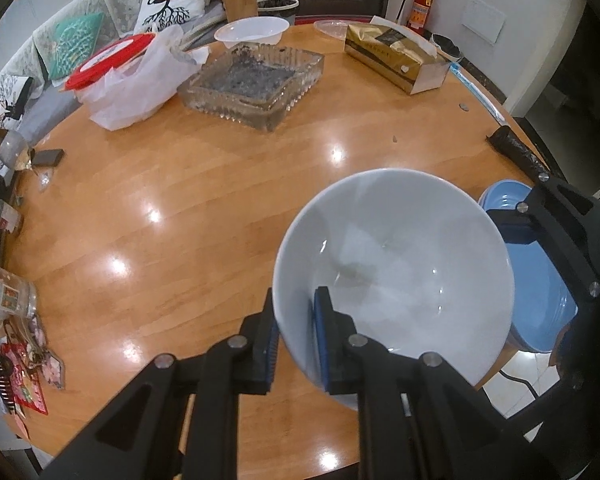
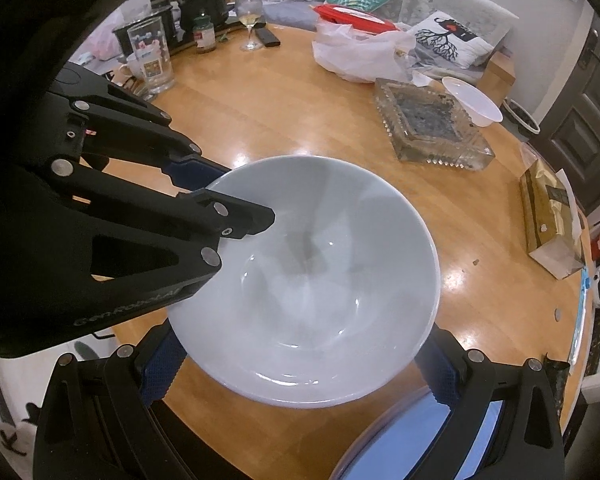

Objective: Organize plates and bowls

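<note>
My left gripper (image 1: 296, 332) is shut on the rim of a white bowl (image 1: 396, 276), one finger inside and one outside, holding it above the round wooden table (image 1: 204, 208). The same bowl (image 2: 312, 280) fills the right wrist view, with the left gripper (image 2: 236, 204) clamped on its left rim. My right gripper (image 2: 300, 376) is open, its fingers wide on either side below the bowl, over a blue plate (image 2: 412, 440). In the left wrist view the blue plate (image 1: 540, 280) lies at the table's right edge with the right gripper's fingers (image 1: 556, 232) over it.
A glass ashtray (image 1: 256, 84), a white plastic bag with a red lid (image 1: 128, 76), a white bowl (image 1: 252, 30) and a gold tissue box (image 1: 396, 56) stand at the far side. A glass jar (image 2: 152, 56), a wine glass (image 2: 250, 20) and kettles sit far left.
</note>
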A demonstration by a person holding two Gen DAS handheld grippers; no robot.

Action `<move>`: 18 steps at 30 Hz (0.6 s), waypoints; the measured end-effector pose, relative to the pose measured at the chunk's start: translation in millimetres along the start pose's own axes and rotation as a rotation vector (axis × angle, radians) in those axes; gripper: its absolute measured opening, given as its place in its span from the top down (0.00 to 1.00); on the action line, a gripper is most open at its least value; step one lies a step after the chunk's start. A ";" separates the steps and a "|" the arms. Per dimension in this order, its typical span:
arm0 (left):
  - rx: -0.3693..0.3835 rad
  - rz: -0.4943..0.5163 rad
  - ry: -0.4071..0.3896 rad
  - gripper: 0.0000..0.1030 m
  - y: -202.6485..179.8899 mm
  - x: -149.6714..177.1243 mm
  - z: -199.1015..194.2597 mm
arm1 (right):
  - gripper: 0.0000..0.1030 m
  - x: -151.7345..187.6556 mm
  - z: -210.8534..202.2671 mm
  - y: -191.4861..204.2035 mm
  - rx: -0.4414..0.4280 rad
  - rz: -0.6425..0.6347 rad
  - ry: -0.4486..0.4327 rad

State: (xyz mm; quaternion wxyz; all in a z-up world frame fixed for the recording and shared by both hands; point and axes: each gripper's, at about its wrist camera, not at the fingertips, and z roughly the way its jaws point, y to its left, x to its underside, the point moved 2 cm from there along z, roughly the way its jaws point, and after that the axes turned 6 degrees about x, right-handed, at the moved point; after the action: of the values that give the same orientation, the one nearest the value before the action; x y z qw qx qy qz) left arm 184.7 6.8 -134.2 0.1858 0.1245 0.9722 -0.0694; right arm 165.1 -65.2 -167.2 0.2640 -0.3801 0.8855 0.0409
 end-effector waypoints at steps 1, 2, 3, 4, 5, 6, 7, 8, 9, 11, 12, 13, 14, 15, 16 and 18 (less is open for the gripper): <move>0.000 -0.002 0.000 0.88 0.6 0.5 0.8 | 0.05 0.4 0.1 1.4 0.007 -0.009 0.001; 0.001 -0.006 0.001 0.88 0.8 0.7 1.3 | 0.05 0.6 0.3 2.3 0.010 -0.013 0.003; 0.003 -0.008 0.002 0.88 1.7 0.5 1.6 | 0.05 0.6 0.7 3.1 0.014 -0.017 0.007; 0.005 -0.008 0.001 0.88 1.8 0.5 1.9 | 0.05 0.6 0.5 3.7 0.017 -0.018 0.008; 0.006 -0.008 0.002 0.88 2.1 0.8 2.2 | 0.05 0.7 0.5 3.8 0.018 -0.019 0.010; 0.005 -0.008 0.003 0.88 1.6 0.6 2.9 | 0.05 0.6 0.4 3.8 0.019 -0.020 0.011; 0.005 -0.008 0.003 0.88 2.0 0.7 3.2 | 0.04 0.7 0.4 4.0 0.021 -0.021 0.013; 0.004 -0.009 0.003 0.88 2.0 0.5 3.9 | 0.04 0.9 0.5 4.3 0.023 -0.023 0.014; 0.004 -0.010 0.004 0.88 2.1 0.3 5.1 | 0.04 0.9 0.9 4.2 0.025 -0.023 0.016; 0.005 -0.011 0.005 0.88 1.9 0.2 7.0 | 0.03 2.1 0.9 3.7 0.030 -0.021 0.018; 0.003 -0.010 0.007 0.88 1.8 0.6 7.9 | 0.03 3.0 0.8 3.4 0.031 -0.019 0.018; 0.001 -0.009 0.008 0.88 1.4 0.6 8.9 | 0.02 4.0 0.5 3.0 0.035 -0.017 0.018; 0.000 -0.006 0.009 0.87 0.4 0.5 9.7 | 0.01 4.7 0.8 2.3 0.037 -0.014 0.021; -0.004 -0.004 0.008 0.87 -0.1 0.8 9.8 | 0.02 5.3 0.2 2.2 0.038 -0.016 0.014; -0.007 -0.001 0.006 0.87 -0.7 0.7 9.9 | 0.02 6.2 -0.2 2.8 0.041 -0.022 0.010; -0.009 0.002 0.004 0.86 -0.8 0.9 9.5 | 0.02 8.1 -0.8 3.4 0.049 -0.025 0.003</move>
State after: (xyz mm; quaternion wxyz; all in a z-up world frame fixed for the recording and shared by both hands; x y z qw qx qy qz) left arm 186.9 4.5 -143.3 0.1845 0.1247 0.9727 -0.0647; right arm 157.8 -68.2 -171.0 0.2724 -0.3848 0.8817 0.0156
